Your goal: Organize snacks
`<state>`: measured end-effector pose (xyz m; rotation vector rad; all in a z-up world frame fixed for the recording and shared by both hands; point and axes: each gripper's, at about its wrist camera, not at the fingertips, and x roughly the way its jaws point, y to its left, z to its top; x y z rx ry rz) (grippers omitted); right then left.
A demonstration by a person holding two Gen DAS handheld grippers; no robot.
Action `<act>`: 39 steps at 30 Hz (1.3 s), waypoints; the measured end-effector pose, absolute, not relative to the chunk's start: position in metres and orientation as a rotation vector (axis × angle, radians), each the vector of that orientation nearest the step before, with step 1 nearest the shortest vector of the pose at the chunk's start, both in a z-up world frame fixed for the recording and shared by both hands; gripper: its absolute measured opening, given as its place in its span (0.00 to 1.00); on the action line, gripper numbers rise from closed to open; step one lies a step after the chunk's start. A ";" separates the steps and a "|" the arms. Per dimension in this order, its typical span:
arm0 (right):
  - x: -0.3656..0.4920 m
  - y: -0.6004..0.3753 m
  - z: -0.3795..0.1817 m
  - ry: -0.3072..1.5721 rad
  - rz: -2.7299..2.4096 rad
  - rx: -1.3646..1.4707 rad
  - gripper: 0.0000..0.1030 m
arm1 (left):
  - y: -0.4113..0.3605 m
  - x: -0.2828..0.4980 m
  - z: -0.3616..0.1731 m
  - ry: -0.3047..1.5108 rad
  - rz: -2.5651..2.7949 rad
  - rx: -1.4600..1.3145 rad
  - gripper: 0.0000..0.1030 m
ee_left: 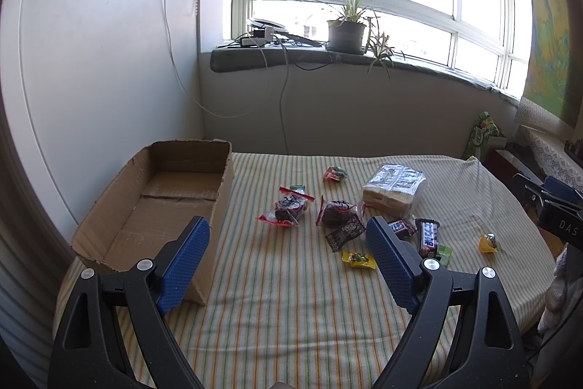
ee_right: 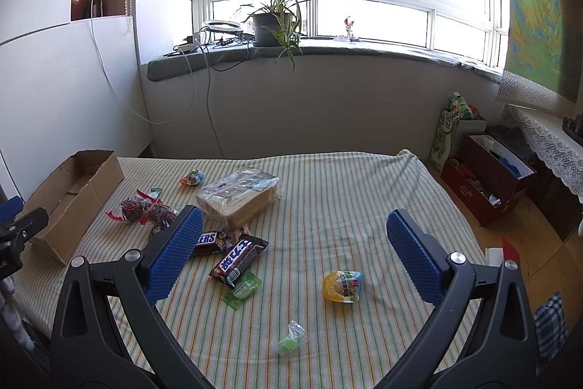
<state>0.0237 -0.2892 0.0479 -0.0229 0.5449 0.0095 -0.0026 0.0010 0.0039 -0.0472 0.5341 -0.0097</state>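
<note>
Both my left gripper [ee_left: 288,236] and right gripper [ee_right: 293,230] are spread wide, holding nothing. Snacks sit scattered on the striped bed [ee_right: 346,192], cardboard box [ee_left: 153,206] empty at left. Crinkly wrappers like the jelly cup [ee_right: 341,286] could easily squirt out of a pinch on that soft cover.

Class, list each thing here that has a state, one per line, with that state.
Cardboard box: open, empty.
Left gripper: open, holding nothing.
Right gripper: open, holding nothing.
Bread bag: sealed, lying flat.
Chocolate bar: wrapped, on the cloth.
Yellow jelly cup: sealed, tipped on its side.
</note>
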 end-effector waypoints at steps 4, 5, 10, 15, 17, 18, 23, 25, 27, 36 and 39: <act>0.024 -0.289 0.047 0.545 0.009 -0.022 1.00 | 0.001 -0.003 0.004 0.534 -0.010 -0.046 0.86; 0.024 -0.289 0.048 0.545 0.009 -0.023 1.00 | 0.001 -0.003 0.004 0.534 -0.010 -0.046 0.86; 0.024 -0.289 0.047 0.545 0.010 -0.023 1.00 | 0.001 -0.003 0.004 0.534 -0.010 -0.047 0.86; 0.024 -0.289 0.047 0.546 0.010 -0.023 1.00 | 0.001 -0.003 0.004 0.534 -0.009 -0.046 0.86; 0.024 -0.289 0.047 0.545 0.009 -0.023 1.00 | 0.000 -0.003 0.004 0.535 -0.009 -0.046 0.86; 0.024 -0.289 0.047 0.546 0.010 -0.023 1.00 | 0.000 -0.003 0.004 0.535 -0.009 -0.046 0.86; 0.023 -0.289 0.046 0.546 0.010 -0.023 1.00 | 0.000 -0.003 0.004 0.536 -0.009 -0.046 0.86; 0.023 -0.288 0.045 0.548 0.010 -0.023 1.00 | 0.000 -0.002 0.004 0.536 -0.009 -0.046 0.86; 0.023 -0.287 0.045 0.549 0.010 -0.022 1.00 | -0.001 -0.002 0.003 0.539 -0.011 -0.046 0.86; 0.026 -0.295 0.033 0.583 0.054 -0.019 0.89 | -0.003 0.002 -0.007 0.574 -0.037 -0.050 0.83; 0.024 -0.297 0.024 0.601 0.080 -0.028 0.84 | -0.004 0.006 -0.010 0.593 -0.058 -0.056 0.79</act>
